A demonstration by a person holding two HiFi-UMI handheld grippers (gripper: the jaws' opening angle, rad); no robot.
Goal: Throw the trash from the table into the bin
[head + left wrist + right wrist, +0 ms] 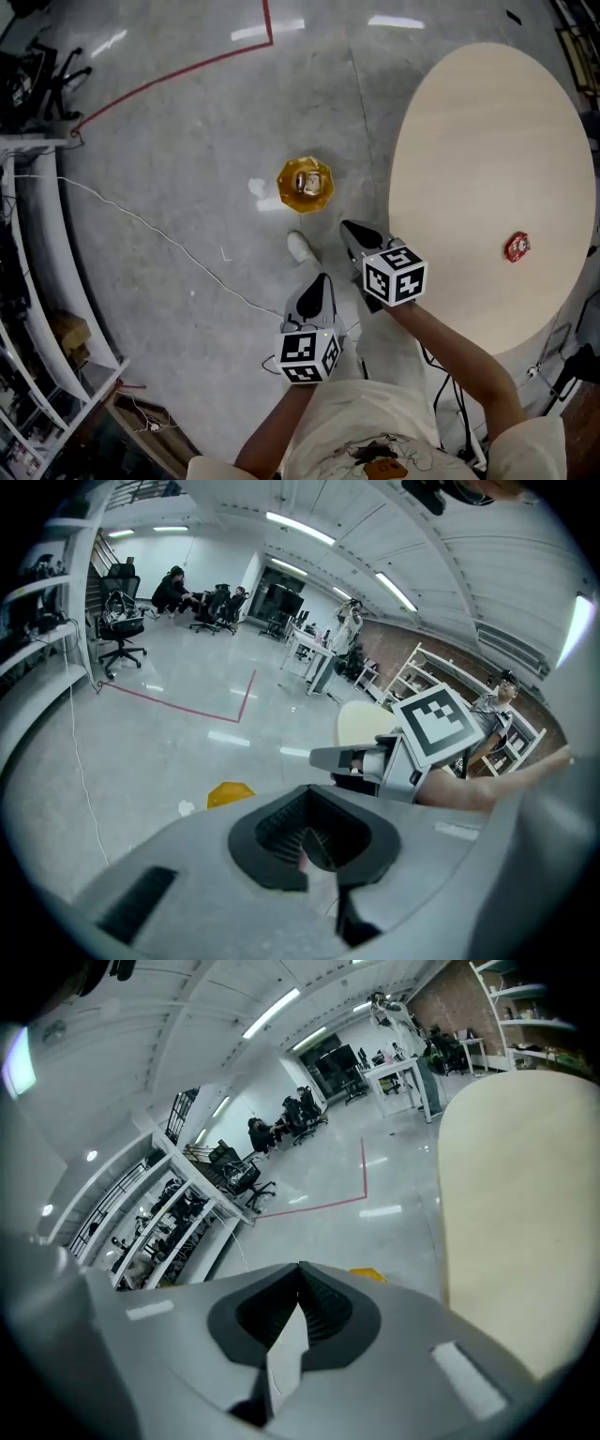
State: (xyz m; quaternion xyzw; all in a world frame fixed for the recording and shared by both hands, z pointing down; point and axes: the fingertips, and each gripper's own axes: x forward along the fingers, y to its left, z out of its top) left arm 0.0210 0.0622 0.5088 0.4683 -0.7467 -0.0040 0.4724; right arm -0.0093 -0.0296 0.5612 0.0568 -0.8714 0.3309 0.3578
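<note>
Between picks: both tools empty, one piece of trash not yet binned.

Left tool [318, 280] and right tool [350, 228] are both closed on nothing, held over the floor [187, 169]. The yellow bin [285, 192] stands just beyond them with something already inside. The red wrapper [517, 247] lies near the far edge of the surface [487, 150], well apart from either tool. Next, I judge: swing the right tool over, open it, and pinch the wrapper low, since it looks light. The surface is round, pale wood. The room has a glossy grey floor, a red tape line [169, 80], a white cable [159, 234], shelving [37, 309], and office chairs [122, 630] far back.
</note>
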